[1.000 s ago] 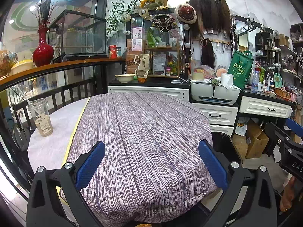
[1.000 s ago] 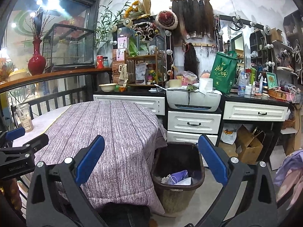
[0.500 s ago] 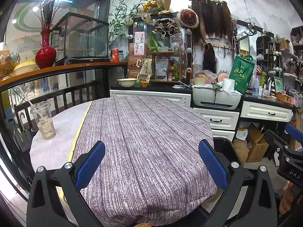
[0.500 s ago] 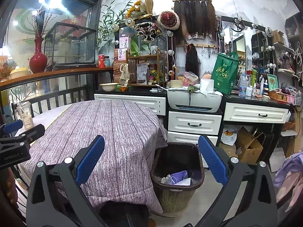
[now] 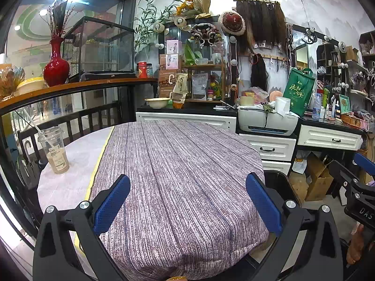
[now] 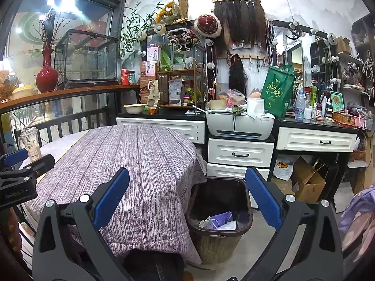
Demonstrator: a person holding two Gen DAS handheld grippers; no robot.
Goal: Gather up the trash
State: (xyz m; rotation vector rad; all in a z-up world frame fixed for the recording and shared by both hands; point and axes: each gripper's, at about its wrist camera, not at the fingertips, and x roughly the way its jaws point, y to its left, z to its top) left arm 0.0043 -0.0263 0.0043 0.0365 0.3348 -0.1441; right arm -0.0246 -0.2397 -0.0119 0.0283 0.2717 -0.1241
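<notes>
On the clear plastic cup with a straw (image 5: 54, 149) I read "E192" at the top of its label; the lines beneath are too small. My black left gripper body (image 6: 16, 187) carries "GenRoboCAM" or similar in white. My black right gripper body (image 5: 361, 207) shows "DAS". The green tote bag (image 6: 277, 91) bears white Chinese characters.

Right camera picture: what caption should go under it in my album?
Open right gripper above a bin with trash, beside the purple-clothed table.
</notes>
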